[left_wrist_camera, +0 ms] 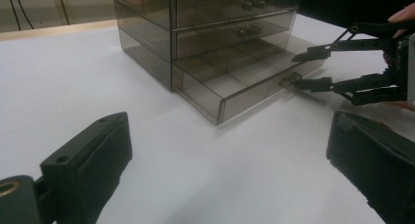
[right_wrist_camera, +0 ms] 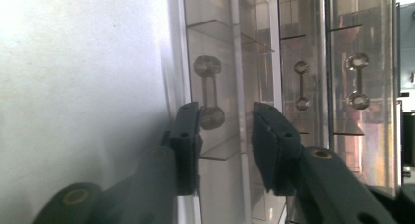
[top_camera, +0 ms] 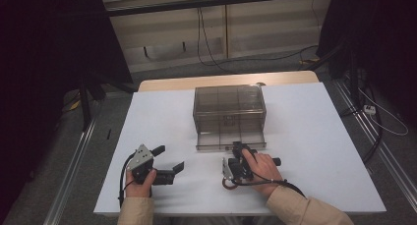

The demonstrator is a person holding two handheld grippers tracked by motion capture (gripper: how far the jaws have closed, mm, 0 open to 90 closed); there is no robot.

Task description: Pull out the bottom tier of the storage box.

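Observation:
A smoky see-through drawer cabinet stands mid-table with its bottom drawer pulled out toward me. My right gripper lies turned on its side at the front of that drawer. In the right gripper view its jaws straddle the drawer's small dumbbell handle; one pad sits beside the lower knob and a gap remains at the other. The left gripper view shows the same jaws spread at the handle. My left gripper rests open at the front left, nothing between its fingers.
The white tabletop has bare room on both sides of the cabinet. Two upper drawers are closed. Beyond the far wooden edge lie floor cables, and metal rails run along both sides.

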